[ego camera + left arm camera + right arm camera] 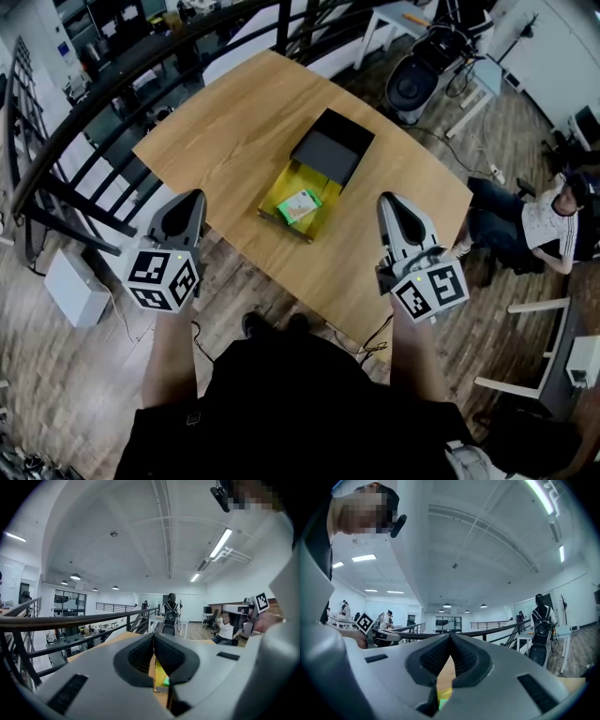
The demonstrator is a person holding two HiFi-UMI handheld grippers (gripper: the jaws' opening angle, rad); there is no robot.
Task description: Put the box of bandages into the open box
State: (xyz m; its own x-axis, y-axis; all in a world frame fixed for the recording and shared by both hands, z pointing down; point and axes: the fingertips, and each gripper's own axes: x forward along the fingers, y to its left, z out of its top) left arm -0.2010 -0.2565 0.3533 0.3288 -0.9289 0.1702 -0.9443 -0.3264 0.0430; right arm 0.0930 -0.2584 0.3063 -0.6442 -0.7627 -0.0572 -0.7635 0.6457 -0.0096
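Bright, even indoor light falls from ceiling strip lamps [220,543] and round downlights [75,577], washing the white ceiling [117,517] pale in both gripper views. Those views bend hard at the edges, with black corners; the left tool [153,635] and right tool [450,635] loom soft near the lens. The head view is sharp, its table [234,131] lit evenly, shadows faint

floor [66,394]: wood planks | table [225,141]: light wood | railing [70,620]: black | ceiling: strip lights [221,542]

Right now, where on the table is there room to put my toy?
Bare wood lies left of the open box, toward the railing, and right of it, to the table edge. Crowded middle: that box, its black lid, bandage box inside.
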